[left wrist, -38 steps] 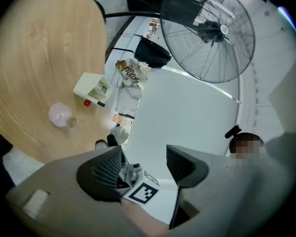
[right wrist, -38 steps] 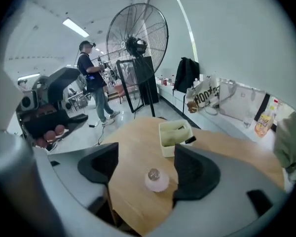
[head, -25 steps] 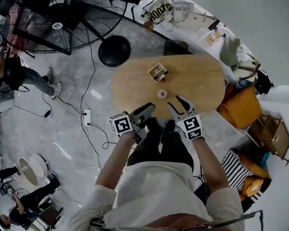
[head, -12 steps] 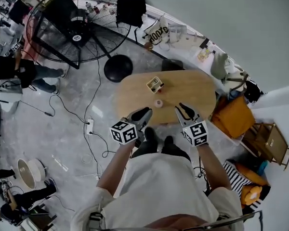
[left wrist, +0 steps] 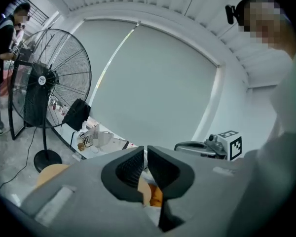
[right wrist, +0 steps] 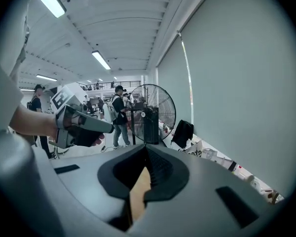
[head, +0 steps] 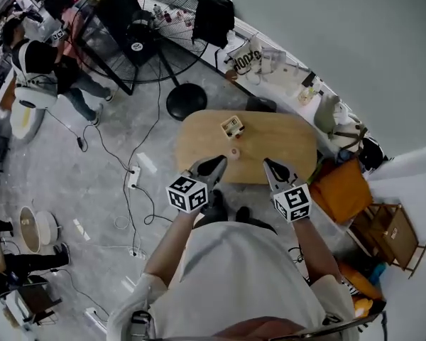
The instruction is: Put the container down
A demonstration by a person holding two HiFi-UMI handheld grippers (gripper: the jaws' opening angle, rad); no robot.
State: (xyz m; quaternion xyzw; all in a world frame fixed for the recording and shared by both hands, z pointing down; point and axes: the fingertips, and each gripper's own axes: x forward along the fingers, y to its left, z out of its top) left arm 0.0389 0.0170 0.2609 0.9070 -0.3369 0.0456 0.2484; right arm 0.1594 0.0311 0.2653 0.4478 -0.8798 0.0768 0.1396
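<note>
- The left gripper [head: 217, 163] is held up in front of the person's body. Its jaws have just been closing and now stand together with nothing between them; in the left gripper view [left wrist: 145, 150] only a thin slit shows at the tips.
- The right gripper [head: 270, 165] is held up beside it at about the same height. Its jaws have also just been closing and are now pressed together, empty, as the right gripper view [right wrist: 146, 149] shows.
- Both grippers are above the near edge of the oval wooden tabletop [head: 284, 144], far below them.
- The container [head: 231, 126], a small square box, stands on the tabletop, toward its far left part, well apart from both grippers.
- A small round thing [head: 233, 151] lies near the container, on the person's side of it.
- Behind the table a big black fan [head: 138, 20] stands on the floor.
</note>
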